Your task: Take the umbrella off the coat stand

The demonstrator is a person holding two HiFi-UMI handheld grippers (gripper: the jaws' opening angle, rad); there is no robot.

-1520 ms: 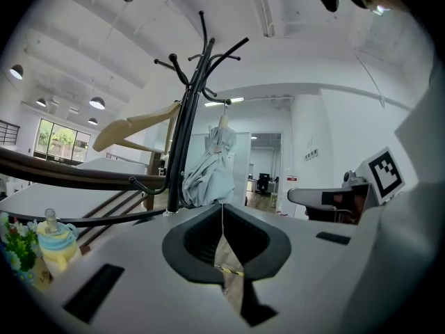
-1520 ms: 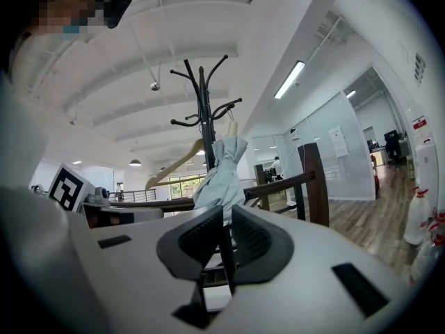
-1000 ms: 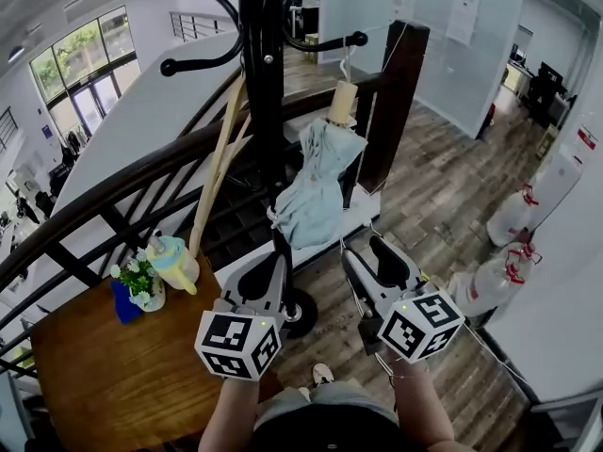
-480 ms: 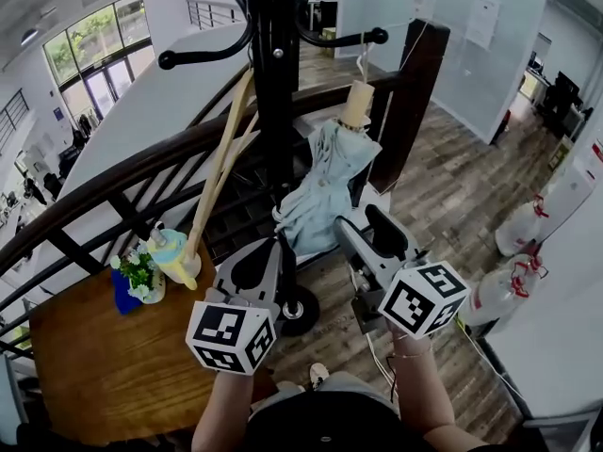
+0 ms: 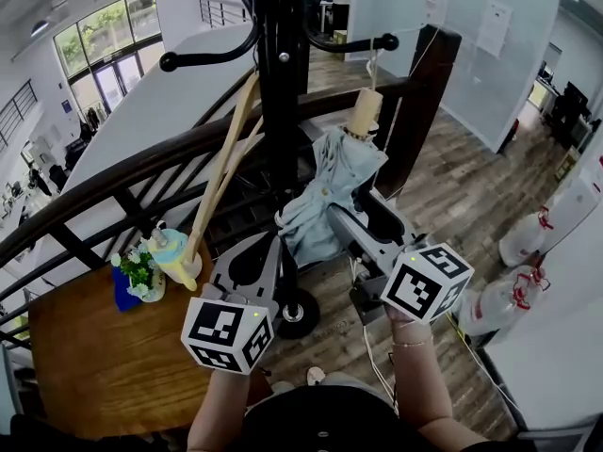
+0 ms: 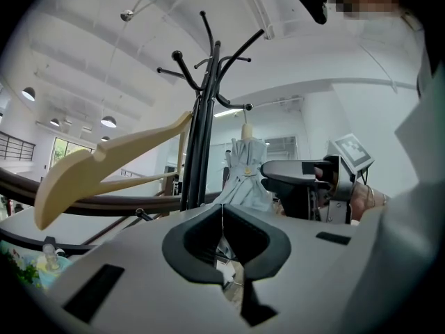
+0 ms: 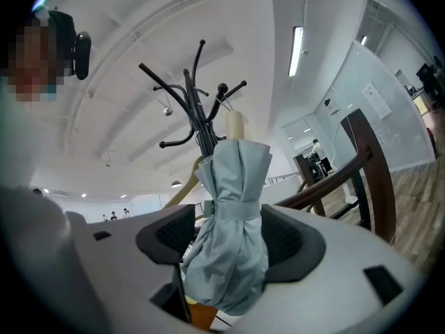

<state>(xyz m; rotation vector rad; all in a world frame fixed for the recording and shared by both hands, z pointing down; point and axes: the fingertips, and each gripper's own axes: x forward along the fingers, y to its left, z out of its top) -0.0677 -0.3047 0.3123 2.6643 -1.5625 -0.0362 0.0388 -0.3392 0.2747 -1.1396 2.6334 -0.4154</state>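
Note:
A pale blue folded umbrella [image 5: 325,191] hangs by the cord of its wooden handle [image 5: 365,111] from a hook of the black coat stand [image 5: 281,111]. My right gripper [image 5: 363,218] is at the umbrella's lower part. Its jaws are opening, and the bundled fabric [image 7: 233,186] sits between them in the right gripper view, with the stand [image 7: 198,124] behind. My left gripper [image 5: 268,250] is held low beside the stand's pole, shut and empty. From the left gripper view I see the umbrella [image 6: 245,172] ahead and the right gripper [image 6: 299,176] beside it.
A wooden hanger [image 5: 221,168] hangs on the stand's left side. A dark curved banister [image 5: 113,191] runs behind. At lower left a wooden table [image 5: 104,365] holds a small plant [image 5: 137,276] and a cup. Water jugs [image 5: 523,234] stand at right.
Both grippers have risen toward the stand. The right one moved up and in until its jaws flank the umbrella's lower part.

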